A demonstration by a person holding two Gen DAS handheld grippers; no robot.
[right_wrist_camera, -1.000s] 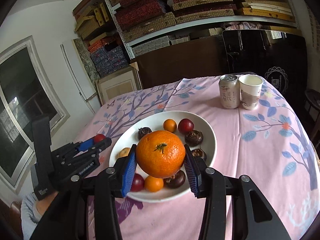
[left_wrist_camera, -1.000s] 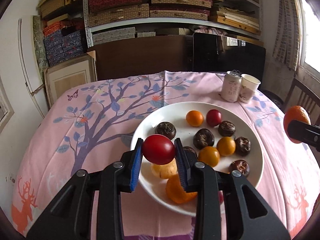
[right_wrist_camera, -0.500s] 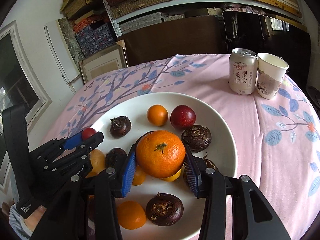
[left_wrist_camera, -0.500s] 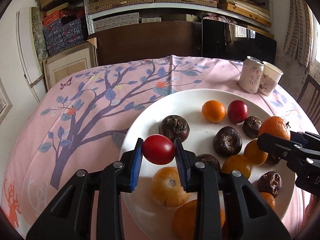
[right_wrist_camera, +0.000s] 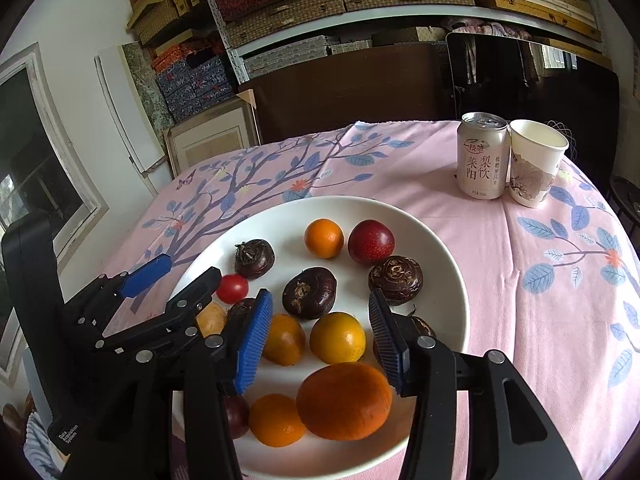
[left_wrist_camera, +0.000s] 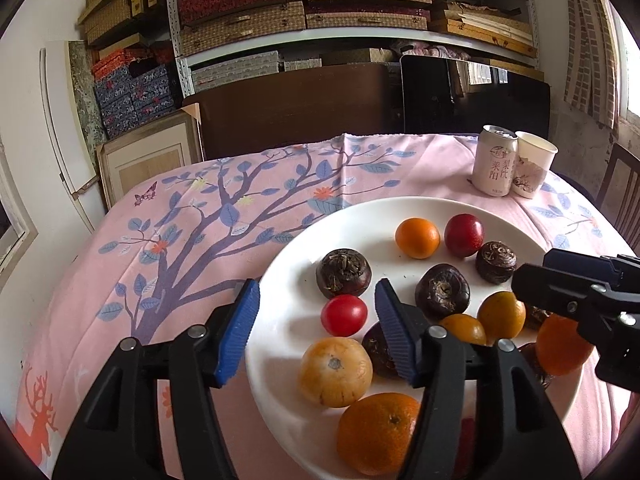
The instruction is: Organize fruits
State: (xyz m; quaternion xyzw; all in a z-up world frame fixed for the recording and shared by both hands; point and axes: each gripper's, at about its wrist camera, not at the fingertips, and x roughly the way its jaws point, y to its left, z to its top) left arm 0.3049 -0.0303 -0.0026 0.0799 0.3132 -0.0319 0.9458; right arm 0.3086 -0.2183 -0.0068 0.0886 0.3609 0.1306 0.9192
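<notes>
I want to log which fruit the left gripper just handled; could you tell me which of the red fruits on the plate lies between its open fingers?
The small bright red one, sitting on the plate in front of the left gripper; the darker red fruit lies at the far side.

The can [right_wrist_camera: 483, 156] reads "莱阳 梨饮"; the left tool's [right_wrist_camera: 180, 280] body reads "Data Acquisition System".

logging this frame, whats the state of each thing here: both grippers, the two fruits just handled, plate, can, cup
left gripper: open, empty
right gripper: open, empty
small red fruit: released, resting on the plate between the left fingers
large orange: released, lying on the plate near its front rim
white plate: loaded with fruit
drink can: upright, tab looks unpulled
paper cup: upright, touching the can
</notes>
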